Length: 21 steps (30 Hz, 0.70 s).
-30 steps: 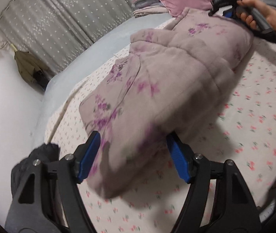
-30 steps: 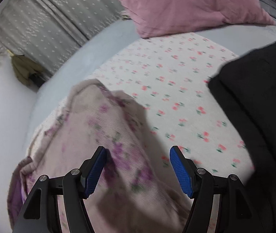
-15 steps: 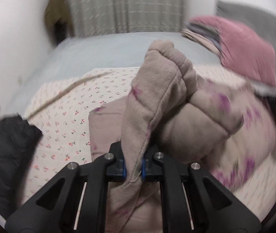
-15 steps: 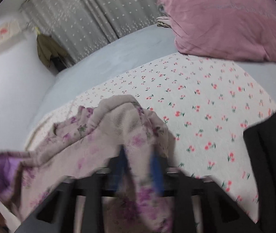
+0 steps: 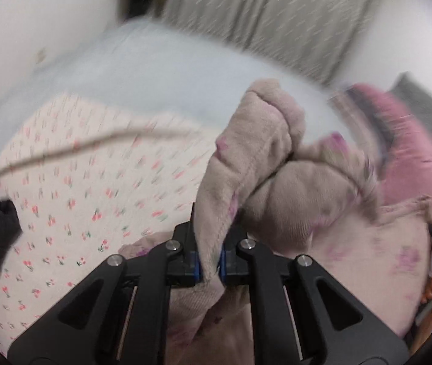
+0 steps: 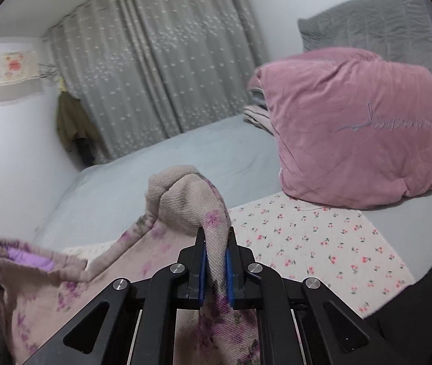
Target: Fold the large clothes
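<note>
Left tool (image 5: 208,261) pinches a thick fold of the padded robe (image 5: 292,213), its blue pads pressed tight against the soft, ribbed beige cloth printed with purple flowers. Right tool (image 6: 216,269) likewise clamps another bunched ridge of the robe (image 6: 185,200), which hangs between both above the bed's cherry-print sheet (image 6: 322,243). A plush pink pillow (image 6: 353,127) leans at the bed's far right corner.

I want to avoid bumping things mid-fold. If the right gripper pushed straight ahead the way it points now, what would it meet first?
The right gripper is already clamped on the floral garment, which bunches directly ahead. Past it probably lies the grey bedsheet, though depth is unclear.
</note>
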Motion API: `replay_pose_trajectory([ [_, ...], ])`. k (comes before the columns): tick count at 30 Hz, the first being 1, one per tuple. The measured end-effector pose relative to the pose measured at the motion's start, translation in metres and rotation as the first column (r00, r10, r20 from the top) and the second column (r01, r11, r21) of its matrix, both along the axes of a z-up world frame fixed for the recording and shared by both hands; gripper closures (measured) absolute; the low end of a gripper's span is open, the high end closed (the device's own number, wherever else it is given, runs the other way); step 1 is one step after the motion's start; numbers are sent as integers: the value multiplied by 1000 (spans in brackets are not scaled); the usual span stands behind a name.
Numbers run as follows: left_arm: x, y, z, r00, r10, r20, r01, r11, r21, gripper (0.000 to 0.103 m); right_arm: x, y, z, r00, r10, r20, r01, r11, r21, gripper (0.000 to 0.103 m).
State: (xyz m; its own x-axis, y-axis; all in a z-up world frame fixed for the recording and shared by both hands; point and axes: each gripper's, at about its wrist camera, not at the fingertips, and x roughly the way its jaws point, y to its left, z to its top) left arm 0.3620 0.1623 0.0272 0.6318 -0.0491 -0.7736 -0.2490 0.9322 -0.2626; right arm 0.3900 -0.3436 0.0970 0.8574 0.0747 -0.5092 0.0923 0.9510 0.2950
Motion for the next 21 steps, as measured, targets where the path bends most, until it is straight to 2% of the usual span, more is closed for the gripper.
replay_pose_trajectory([
  [2, 14, 8, -52, 990, 56, -130, -62, 997, -36, 92, 38, 8, -41, 992, -24, -121, 20, 999, -36, 94],
  [3, 17, 12, -73, 984, 73, -162, -84, 995, -59, 92, 51, 13, -59, 985, -32, -172, 23, 998, -55, 94],
  [5, 11, 14, -83, 990, 91, -108, -101, 991, -92, 92, 72, 19, -102, 961, -48, -272, 25, 996, -88, 94],
  [7, 10, 12, -77, 992, 90, -89, -97, 992, -78, 92, 76, 17, -124, 952, -54, -303, 34, 997, -71, 93],
  [10, 10, 19, -78, 990, 108, -85, -118, 986, -116, 92, 77, 4, -123, 957, -48, -285, 51, 999, 1, 93],
  [15, 1, 26, -80, 992, 116, -39, -121, 979, -167, 91, 67, 3, -123, 961, -58, -270, 60, 998, -1, 93],
  [19, -4, 28, -66, 992, 122, -12, -122, 980, -156, 91, 64, 3, -113, 971, -39, -236, 44, 999, 17, 93],
  [21, -13, 35, -53, 986, 156, 57, -140, 965, -222, 92, 57, 4, -99, 982, -33, -185, 36, 999, 8, 93],
])
